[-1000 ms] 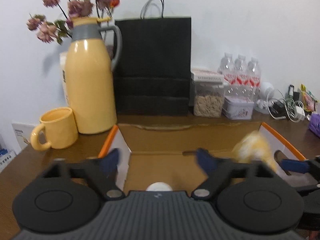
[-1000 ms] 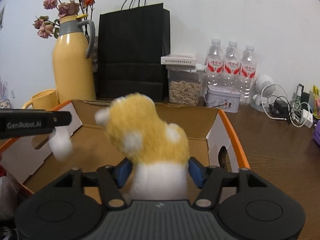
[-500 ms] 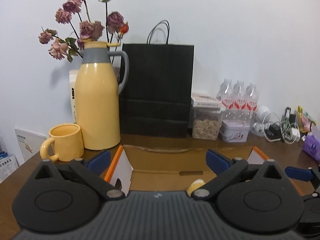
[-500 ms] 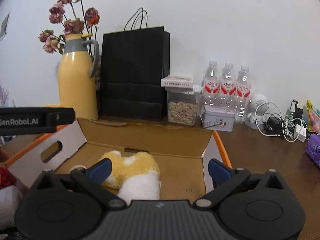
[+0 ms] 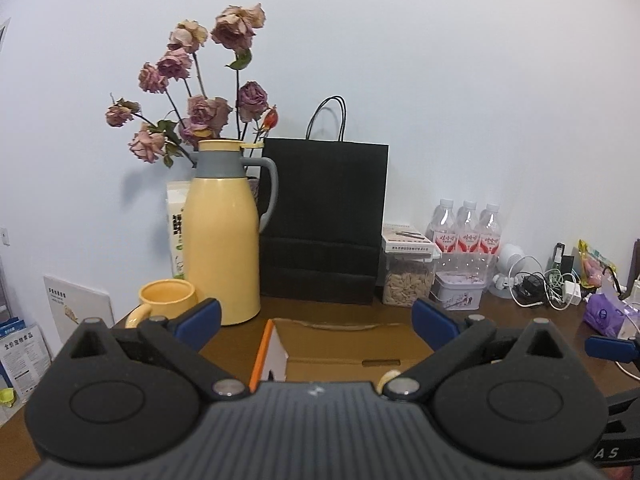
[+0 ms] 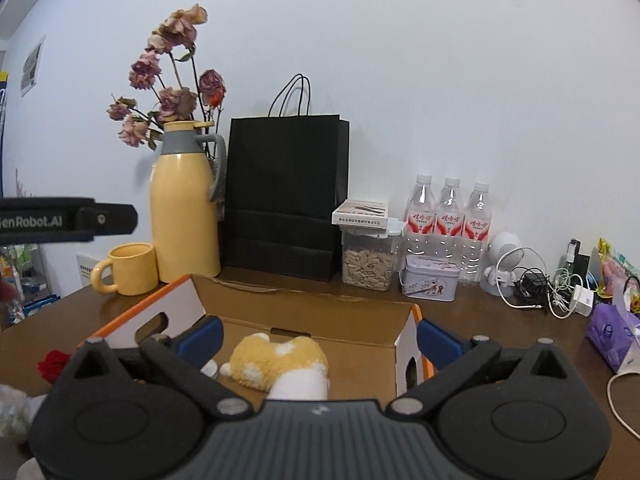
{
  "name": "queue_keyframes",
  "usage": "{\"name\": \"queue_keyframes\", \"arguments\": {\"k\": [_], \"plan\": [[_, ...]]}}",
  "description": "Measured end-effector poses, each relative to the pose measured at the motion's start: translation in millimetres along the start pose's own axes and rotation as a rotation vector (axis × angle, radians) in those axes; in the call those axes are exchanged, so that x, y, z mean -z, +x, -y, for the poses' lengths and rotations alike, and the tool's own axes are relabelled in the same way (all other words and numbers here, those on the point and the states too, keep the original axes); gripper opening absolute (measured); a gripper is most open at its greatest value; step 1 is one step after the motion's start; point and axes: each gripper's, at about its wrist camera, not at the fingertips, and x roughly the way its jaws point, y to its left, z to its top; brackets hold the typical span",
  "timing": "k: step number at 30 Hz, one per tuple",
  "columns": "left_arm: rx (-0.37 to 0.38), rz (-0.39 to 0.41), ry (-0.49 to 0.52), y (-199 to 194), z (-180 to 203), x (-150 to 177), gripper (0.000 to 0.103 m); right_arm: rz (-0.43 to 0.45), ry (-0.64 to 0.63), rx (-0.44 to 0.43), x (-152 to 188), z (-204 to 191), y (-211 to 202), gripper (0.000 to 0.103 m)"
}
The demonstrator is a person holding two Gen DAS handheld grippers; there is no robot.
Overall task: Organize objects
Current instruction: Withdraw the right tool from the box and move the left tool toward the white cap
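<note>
While the plush toy [image 6: 280, 364] lies on the floor of the open cardboard box [image 6: 320, 320], on its side with its yellow-and-white body toward the box's middle, nothing grips it. A small white thing rests just beside it on the left, partly hidden behind the right gripper's blue pad. The right gripper [image 6: 318, 338] hovers above the near edge of the box with its jaws spread wide, and the toy sits below and beyond them, untouched. The left gripper [image 5: 316, 318] is likewise spread wide with nothing between its pads; in its own view only the left wall and back of the box [image 5: 340, 344] show, along with a sliver of yellow at the bottom edge. In the right wrist view, one dark finger of the left gripper reaches in from the left edge.

The box stands on a brown wooden table [image 6: 500, 332]. Behind its left corner sit a yellow mug [image 6: 128, 268] and a tall yellow flask [image 6: 184, 216] with a grey collar, and dried roses [image 6: 168, 76] rise behind the flask. A black paper bag [image 6: 286, 196] stands to the right of the flask, against the white wall. Further right come a clear jar of seeds [image 6: 366, 260] with a flat box on its lid, a small tin [image 6: 430, 282], three water bottles [image 6: 450, 224], a tangle of cables [image 6: 548, 288] and a purple tissue pack [image 6: 612, 332]. A red fuzzy thing [image 6: 54, 362] lies on the table left of the box.
</note>
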Motion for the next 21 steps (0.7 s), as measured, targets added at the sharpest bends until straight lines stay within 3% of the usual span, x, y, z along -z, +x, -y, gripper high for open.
{"name": "queue_keyframes", "arguments": {"k": [10, 21], "plan": [[0.031, -0.032, 0.049, -59.3, -14.4, 28.8, 0.103, -0.036, -0.026, -0.038, 31.1, -14.1, -54.8, 0.103], [0.052, -0.173, 0.066, -105.1, -25.1, 94.6, 0.103, -0.14, -0.04, -0.072, 86.1, -24.2, -93.1, 0.103]]}}
